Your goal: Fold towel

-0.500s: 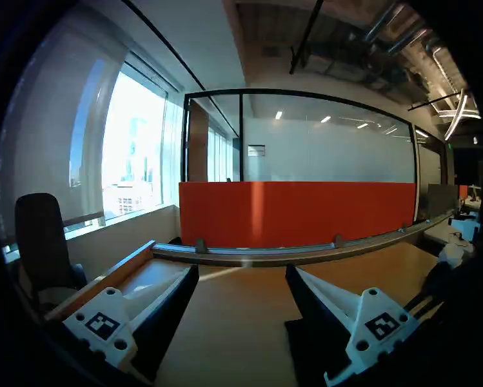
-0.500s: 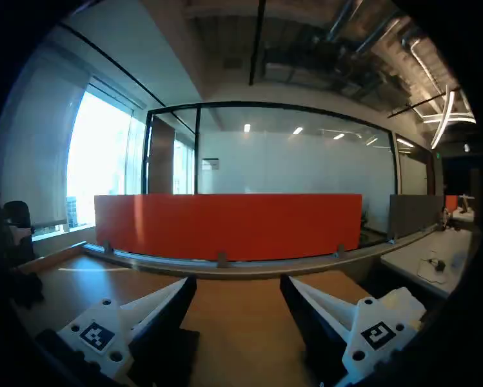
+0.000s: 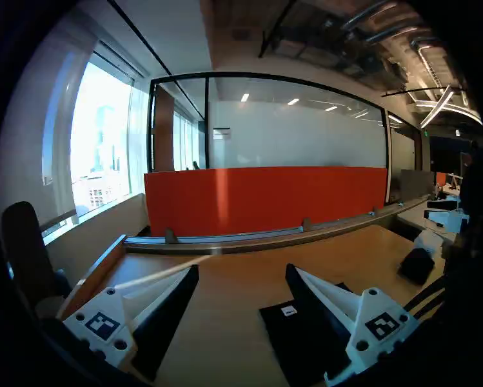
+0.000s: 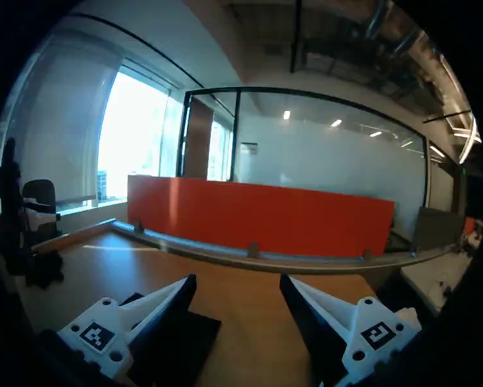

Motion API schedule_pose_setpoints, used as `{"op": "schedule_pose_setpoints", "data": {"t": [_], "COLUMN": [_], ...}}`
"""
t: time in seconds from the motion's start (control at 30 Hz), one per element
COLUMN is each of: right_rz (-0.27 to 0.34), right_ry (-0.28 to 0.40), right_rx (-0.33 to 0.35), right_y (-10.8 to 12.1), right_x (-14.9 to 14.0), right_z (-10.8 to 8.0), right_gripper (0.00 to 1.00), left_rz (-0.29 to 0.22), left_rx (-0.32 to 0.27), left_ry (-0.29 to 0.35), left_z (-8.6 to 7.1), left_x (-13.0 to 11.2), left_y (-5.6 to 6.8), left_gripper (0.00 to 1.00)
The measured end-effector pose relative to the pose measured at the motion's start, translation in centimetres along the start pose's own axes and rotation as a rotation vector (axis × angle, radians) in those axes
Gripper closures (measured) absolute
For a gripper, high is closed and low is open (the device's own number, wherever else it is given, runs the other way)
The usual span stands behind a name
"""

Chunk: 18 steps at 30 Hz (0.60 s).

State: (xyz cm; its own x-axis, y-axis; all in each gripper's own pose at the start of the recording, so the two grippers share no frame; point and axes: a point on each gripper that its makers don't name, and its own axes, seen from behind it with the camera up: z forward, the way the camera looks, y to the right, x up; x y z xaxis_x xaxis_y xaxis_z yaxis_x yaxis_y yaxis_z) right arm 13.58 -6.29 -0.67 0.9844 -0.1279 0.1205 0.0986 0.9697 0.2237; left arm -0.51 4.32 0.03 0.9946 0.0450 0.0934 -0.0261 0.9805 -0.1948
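Wooden desk (image 3: 241,287), orange divider (image 3: 267,200) behind it — bright window (image 3: 99,155), black chair (image 3: 22,245).

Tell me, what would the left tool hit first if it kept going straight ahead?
Probably the orange divider at the far edge of the table; the left tool points over it, though depth is unclear.

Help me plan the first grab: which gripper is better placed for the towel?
Left, narrowly. Both jaws stand open, but the towel seems to reach further into the left gripper's gap; at the right gripper it lies mostly beneath one finger.
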Motion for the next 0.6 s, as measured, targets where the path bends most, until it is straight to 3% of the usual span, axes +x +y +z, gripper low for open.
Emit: {"op": "schedule_pose_setpoints", "data": {"t": [0.1,0.3,0.6], "right_rz": [-0.013,-0.031,-0.097], "right_ry": [-0.022,-0.067,-0.184], "right_rx": [0.040,0.111,0.216], "right_y": [-1.0,-2.4,-4.8], "right_x": [0.2,-0.5,-5.1], "right_z": [-0.1,-0.1,-0.3], "right_gripper": [0.00,0.00,0.00], "left_rz": [0.007,0.031,0.083], "left_rx": [-0.064,-0.133,-0.222], "left_ry": [-0.020,-0.068,-0.160], "left_z": [-0.1,-0.2,-0.5], "left_x": [0.1,-1.2,-5.5], "left_y": [1.5,3.2,5.6], "left_gripper": [0.00,0.00,0.00]}}
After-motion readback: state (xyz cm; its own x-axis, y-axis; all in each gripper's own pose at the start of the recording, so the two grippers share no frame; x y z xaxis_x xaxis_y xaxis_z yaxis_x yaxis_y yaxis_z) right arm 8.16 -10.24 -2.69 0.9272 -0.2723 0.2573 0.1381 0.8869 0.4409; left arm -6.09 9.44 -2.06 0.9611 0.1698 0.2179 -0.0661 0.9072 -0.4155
